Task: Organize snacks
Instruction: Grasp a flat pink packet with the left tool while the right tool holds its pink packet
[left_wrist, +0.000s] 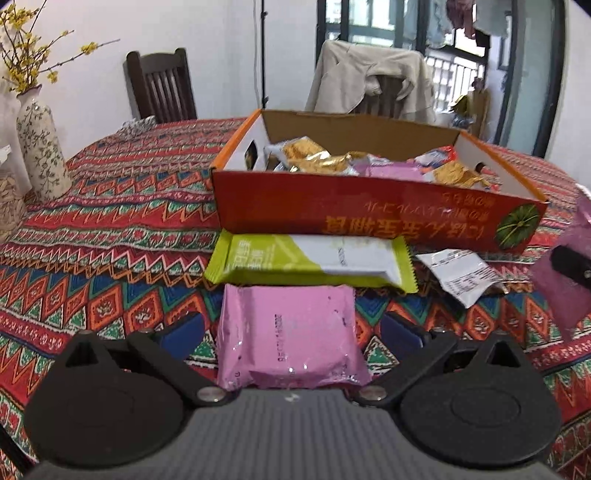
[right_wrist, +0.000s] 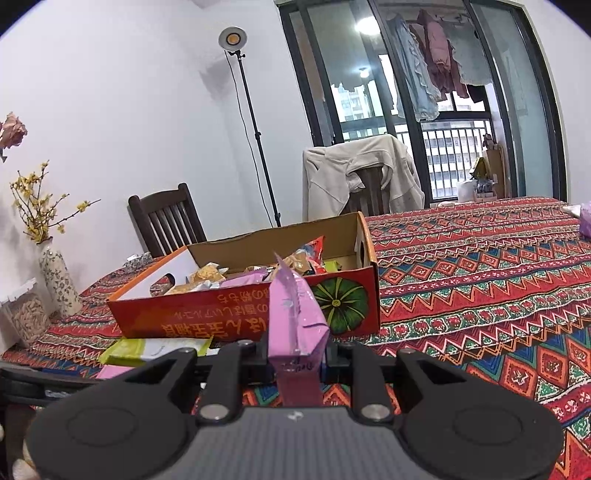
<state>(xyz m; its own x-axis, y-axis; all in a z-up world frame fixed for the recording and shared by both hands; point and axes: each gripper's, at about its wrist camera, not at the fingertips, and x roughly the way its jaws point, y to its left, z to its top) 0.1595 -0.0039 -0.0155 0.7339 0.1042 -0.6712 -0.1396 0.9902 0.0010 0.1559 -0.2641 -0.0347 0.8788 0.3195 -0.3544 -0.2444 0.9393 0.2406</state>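
Observation:
An open orange cardboard box holding several gold, pink and red snack packets stands on the patterned tablecloth; it also shows in the right wrist view. In front of it lie a green-and-white packet, a white packet and a pink packet. My left gripper is open, its blue-padded fingers either side of that pink packet on the table. My right gripper is shut on another pink packet, held upright above the table before the box; it shows blurred at the left wrist view's right edge.
A floral vase with yellow blossoms and a jar of seeds stand at the table's left. Two dark chairs stand behind the table, one draped with a beige jacket. A lamp stand is by the wall.

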